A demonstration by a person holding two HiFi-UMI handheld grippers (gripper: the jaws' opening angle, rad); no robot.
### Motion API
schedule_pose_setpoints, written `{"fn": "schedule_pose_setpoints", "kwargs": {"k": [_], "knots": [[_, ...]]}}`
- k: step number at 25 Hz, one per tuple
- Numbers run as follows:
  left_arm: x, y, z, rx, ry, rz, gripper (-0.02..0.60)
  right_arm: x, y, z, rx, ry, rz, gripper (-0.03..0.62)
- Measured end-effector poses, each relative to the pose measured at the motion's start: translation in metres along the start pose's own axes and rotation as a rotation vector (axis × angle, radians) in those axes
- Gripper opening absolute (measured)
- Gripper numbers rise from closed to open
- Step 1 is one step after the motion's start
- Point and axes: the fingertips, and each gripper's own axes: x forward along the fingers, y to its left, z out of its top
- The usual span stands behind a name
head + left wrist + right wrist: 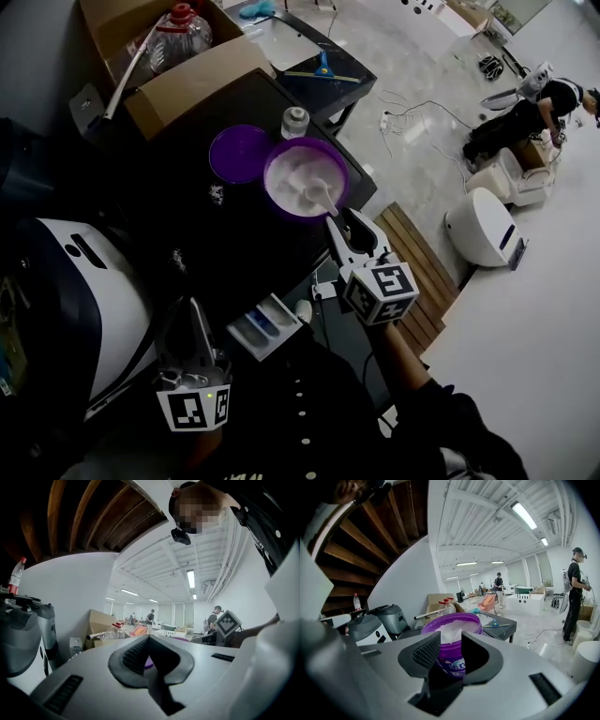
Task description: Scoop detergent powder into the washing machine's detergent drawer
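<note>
The right gripper [451, 644] has its jaws apart with nothing pressed between them. Straight ahead, framed in the gap, is the purple detergent tub [451, 662], open and heaped with white powder [452, 631]. From the head view, these jaws hover just short of the tub's near rim, close to the handle of the white scoop [323, 195] that lies in the powder.

The left gripper [149, 638] has its jaws closed tip to tip and holds nothing. It sits low beside the white washing machine [94, 300], apart from the tub.

I judge the step in hand to be the reach for the scoop; no powder has been lifted yet. The next move calls for lining the open jaws up on the scoop's handle, closing firmly and raising a load without tipping it. The load then has to travel across the dark counter [234, 239] to the detergent drawer [265, 325]. The drawer stands pulled out between the two grippers, its blue-lined compartment showing.

The tub's lid [237, 153] lies flat just beside the tub, and a small white jar [295, 120] stands behind them.

As for writing, the tub carries a blue label patch with pale lettering, too blurred to read. The cubes on the grippers show only black-and-white square patterns, and no brand is legible on the machine.
</note>
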Motion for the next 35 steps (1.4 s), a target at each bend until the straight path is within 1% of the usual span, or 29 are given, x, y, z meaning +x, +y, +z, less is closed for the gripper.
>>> {"fn": "schedule_pose_setpoints", "kwargs": {"k": [4, 7, 13, 17, 19, 22, 27, 30, 35], "knots": [[0.007, 0.003, -0.011, -0.017, 0.026, -0.013, 0.014, 0.006, -0.004, -0.007, 0.059, 0.017, -0.019, 0.132], [0.012, 0.003, -0.018, -0.024, 0.043, -0.022, 0.014, 0.007, -0.008, -0.009, 0.080, 0.019, -0.036, 0.105], [0.018, 0.003, -0.027, -0.035, 0.059, -0.027, 0.014, 0.010, -0.011, -0.012, 0.038, 0.014, -0.053, 0.040], [0.019, 0.004, -0.028, -0.038, 0.066, -0.023, 0.014, 0.012, -0.003, -0.004, 0.026, 0.012, -0.018, 0.034], [0.018, 0.003, -0.028, -0.038, 0.067, -0.021, 0.014, 0.012, -0.001, -0.001, -0.022, 0.022, 0.010, 0.032], [0.018, 0.003, -0.029, -0.039, 0.066, -0.020, 0.014, 0.014, -0.001, 0.002, -0.133, 0.049, 0.050, 0.032], [0.018, 0.003, -0.032, -0.041, 0.074, -0.018, 0.014, 0.025, -0.001, 0.007, -0.297, 0.131, 0.102, 0.032], [0.018, 0.002, -0.033, -0.044, 0.077, -0.018, 0.014, 0.031, 0.004, 0.010, -0.336, 0.170, 0.136, 0.032], [0.019, 0.001, -0.033, -0.047, 0.078, -0.016, 0.014, 0.035, 0.010, 0.007, -0.342, 0.236, 0.189, 0.032]]}}
